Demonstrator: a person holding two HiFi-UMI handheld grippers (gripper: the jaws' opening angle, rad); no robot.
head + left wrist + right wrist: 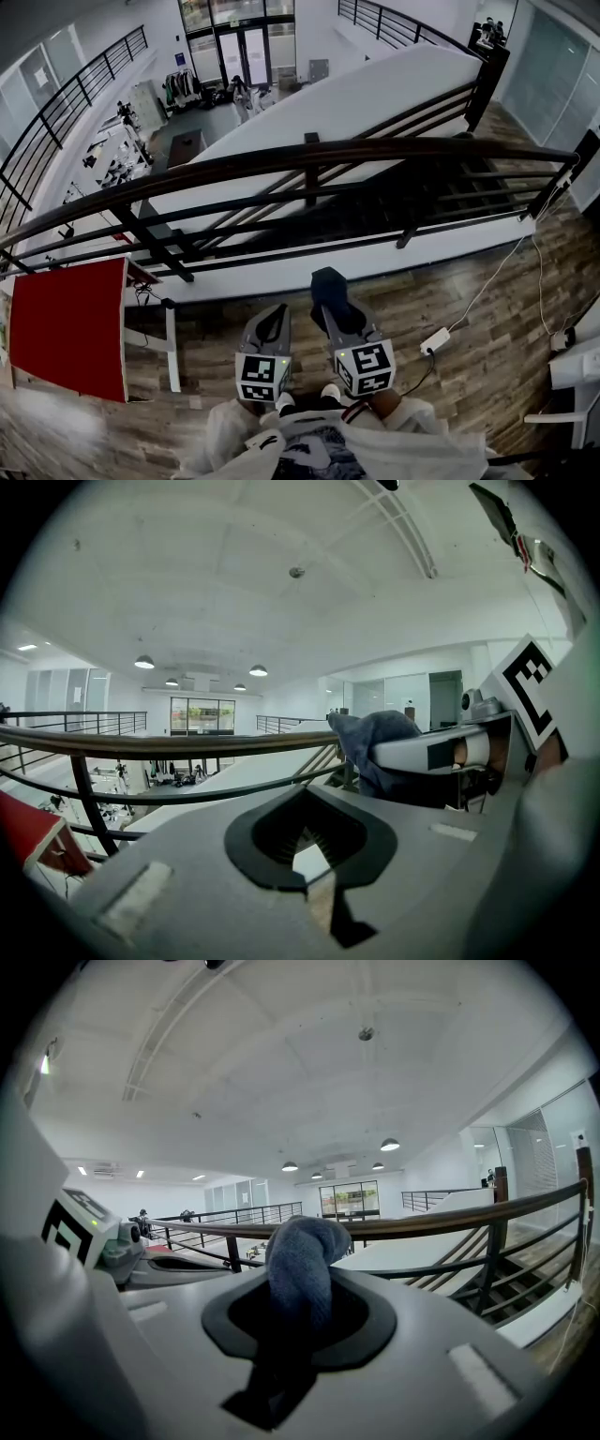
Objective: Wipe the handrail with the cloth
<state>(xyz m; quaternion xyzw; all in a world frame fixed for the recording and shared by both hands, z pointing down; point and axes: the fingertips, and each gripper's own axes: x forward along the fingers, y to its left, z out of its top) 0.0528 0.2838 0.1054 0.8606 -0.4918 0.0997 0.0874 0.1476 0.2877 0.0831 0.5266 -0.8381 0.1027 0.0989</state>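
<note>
I had the right gripper [330, 305] clamped shut on the dark blue cloth [302, 1260], whose bunched end stuck up past the jaw tips. It was held on my side of the dark wooden handrail [309, 155], and in the head view it sat lower in the picture than the rail, over the plank floor [469, 328], and did not appear to touch the rail. The left gripper [272, 323] sat just beside it with its jaws together and nothing between them, and the rail ran across the background of its view.
</note>
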